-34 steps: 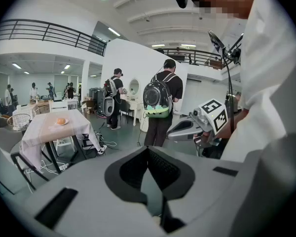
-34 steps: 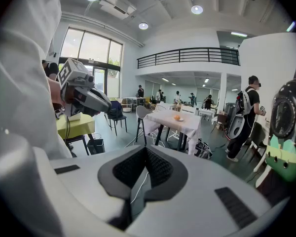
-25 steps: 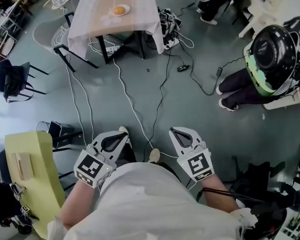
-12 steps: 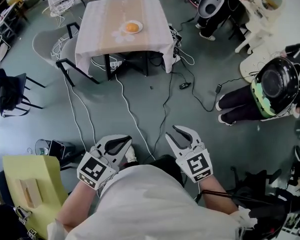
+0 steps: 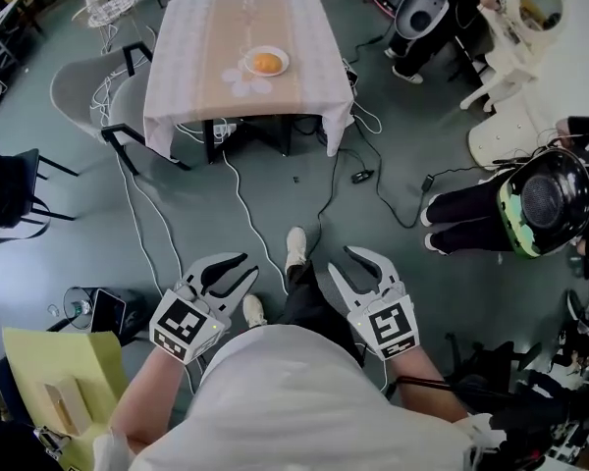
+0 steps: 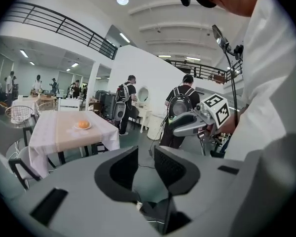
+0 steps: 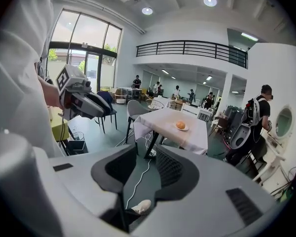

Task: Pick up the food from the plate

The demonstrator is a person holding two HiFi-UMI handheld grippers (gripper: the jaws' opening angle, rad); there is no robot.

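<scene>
A round orange food (image 5: 266, 63) sits on a small plate (image 5: 283, 65) on the far bench (image 5: 191, 77), well apart from both grippers. The left gripper (image 5: 238, 268) and right gripper (image 5: 342, 260) hold nothing, and their jaws are opening. The food looks light and possibly soft, so pinch gently across its middle.

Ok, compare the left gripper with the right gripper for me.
The left gripper points inward to the right; the right gripper points inward to the left. The left gripper's jaws look slightly narrower apart than the right gripper's. Shared: both sets of jaws are opening with nothing between them, and both are well short of the table.
</scene>
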